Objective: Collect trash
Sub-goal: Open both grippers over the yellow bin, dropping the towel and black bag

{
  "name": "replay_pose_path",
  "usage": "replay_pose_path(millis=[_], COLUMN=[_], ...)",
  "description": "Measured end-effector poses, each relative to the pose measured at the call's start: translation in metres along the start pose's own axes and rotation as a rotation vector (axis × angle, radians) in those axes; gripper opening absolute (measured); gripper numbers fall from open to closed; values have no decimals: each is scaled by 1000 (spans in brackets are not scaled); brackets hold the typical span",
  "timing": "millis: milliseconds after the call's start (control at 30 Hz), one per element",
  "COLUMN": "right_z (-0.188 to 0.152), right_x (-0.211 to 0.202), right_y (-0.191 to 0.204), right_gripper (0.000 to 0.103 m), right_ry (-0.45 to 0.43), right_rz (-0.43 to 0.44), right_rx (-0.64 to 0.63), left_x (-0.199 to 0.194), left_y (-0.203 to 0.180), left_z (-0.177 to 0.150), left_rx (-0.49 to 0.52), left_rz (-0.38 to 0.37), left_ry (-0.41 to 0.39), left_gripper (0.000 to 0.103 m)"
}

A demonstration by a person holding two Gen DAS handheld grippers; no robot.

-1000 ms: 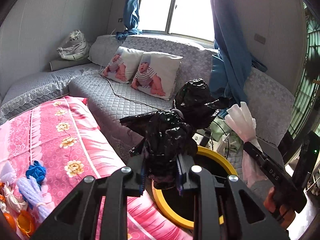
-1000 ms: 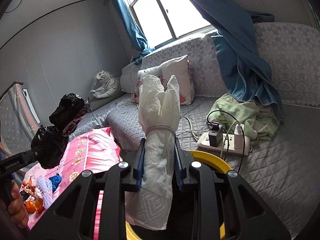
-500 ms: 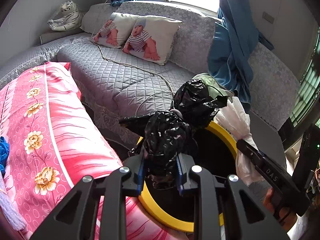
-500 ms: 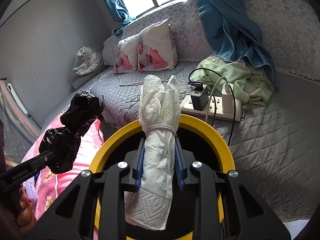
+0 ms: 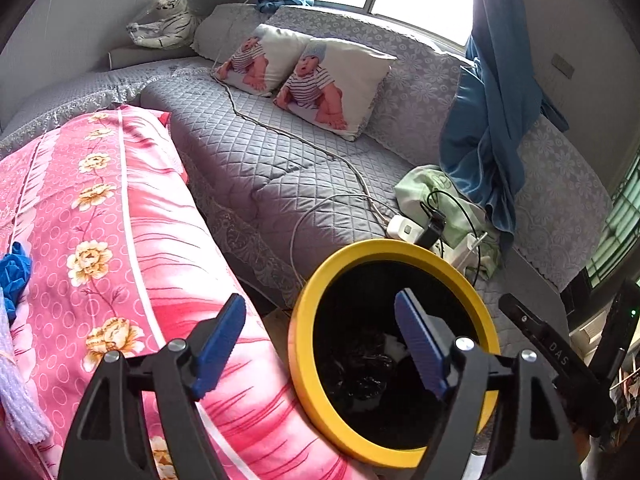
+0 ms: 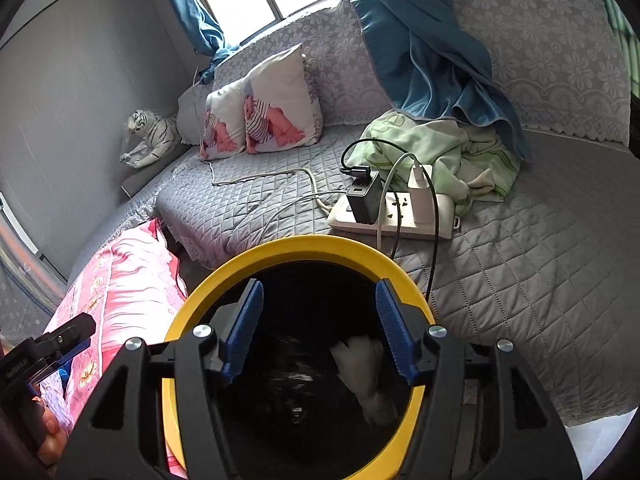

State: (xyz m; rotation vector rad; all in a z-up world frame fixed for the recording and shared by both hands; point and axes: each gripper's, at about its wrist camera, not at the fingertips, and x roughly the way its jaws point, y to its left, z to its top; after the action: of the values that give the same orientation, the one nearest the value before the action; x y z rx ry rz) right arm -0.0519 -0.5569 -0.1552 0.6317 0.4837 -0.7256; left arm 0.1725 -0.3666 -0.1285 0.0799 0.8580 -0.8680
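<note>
A yellow-rimmed bin with a black liner stands between the pink quilt and the grey sofa. Down inside it lie the crumpled black plastic bag and the white tissue bundle, a corner of which shows in the left wrist view. My left gripper hovers over the bin's left rim, jaws opening, nothing between them. My right gripper hangs over the bin's mouth, jaws opening, also empty. The right gripper's black finger shows at the left view's right side.
A pink flowered quilt lies left of the bin, with blue and white scraps on its near end. A power strip with chargers and cables and a green cloth sit on the sofa behind the bin. Two pillows lean further back.
Both grippers came down over the bin and opened. The black bag left the left jaws and the white tissue bundle left the right jaws; both now lie inside the bin.
</note>
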Motion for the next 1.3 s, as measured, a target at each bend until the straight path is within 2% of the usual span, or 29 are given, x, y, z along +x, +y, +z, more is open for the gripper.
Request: replay_pose_path(millis=[167, 367, 500, 700, 800, 900, 1100, 1300], right_z=[5, 9, 10, 2, -6, -16, -39, -73], right_x=[-7, -26, -44, -66, -76, -83, -91, -88], right_y=[2, 22, 44, 89, 118, 148, 209, 265], right_gripper=[56, 56, 57, 63, 66, 69, 73, 74], right_ry=[-21, -68, -121, -187, -211, -212, -194, -144], right_rz=[4, 48, 103, 190, 245, 321, 446, 530], right_rx=[10, -23, -66, -183, -255, -317, -443, -566], left_x=[-19, -74, -128, -214, -254, -287, -330, -335], left_y=[15, 47, 80, 133, 158, 181, 225, 255], left_z=[6, 21, 23, 4, -9, -26, -66, -103], left_rx=[-41, -112, -139, -152, -153, -167, -245, -302], left_rz=[-2, 41, 128, 341, 439, 530, 624, 647], left_ry=[-39, -168, -282, -445, -499, -526, -537, -494], left_gripper=[74, 74, 79, 90, 95, 95, 95, 95])
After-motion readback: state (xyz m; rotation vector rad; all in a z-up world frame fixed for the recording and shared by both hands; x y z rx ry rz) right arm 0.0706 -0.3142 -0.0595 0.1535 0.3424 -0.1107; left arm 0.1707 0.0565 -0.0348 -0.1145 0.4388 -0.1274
